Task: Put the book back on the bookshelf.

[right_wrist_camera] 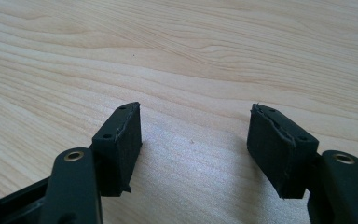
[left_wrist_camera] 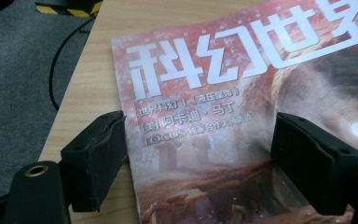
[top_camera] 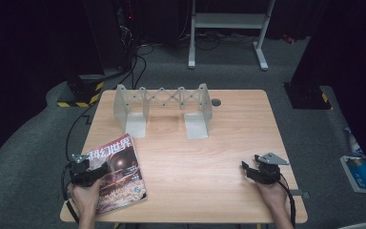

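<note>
A magazine (top_camera: 119,174) with a reddish cover and large white Chinese characters lies flat at the table's front left. My left gripper (top_camera: 93,172) hovers over its left edge, open, with nothing held. In the left gripper view the magazine (left_wrist_camera: 242,116) lies under the wide-apart jaws of the left gripper (left_wrist_camera: 200,126), one jaw by the spine edge. My right gripper (top_camera: 249,171) rests at the front right over bare wood, open and empty; the right gripper view has the right gripper (right_wrist_camera: 196,114) over plain tabletop.
A grey extendable bookend rack (top_camera: 164,107) with scissor links stands at the back of the wooden table (top_camera: 205,157). A small round grommet (top_camera: 216,102) sits beside it. Cables (top_camera: 76,124) trail off the left edge. Objects (top_camera: 362,171) lie on the floor at right.
</note>
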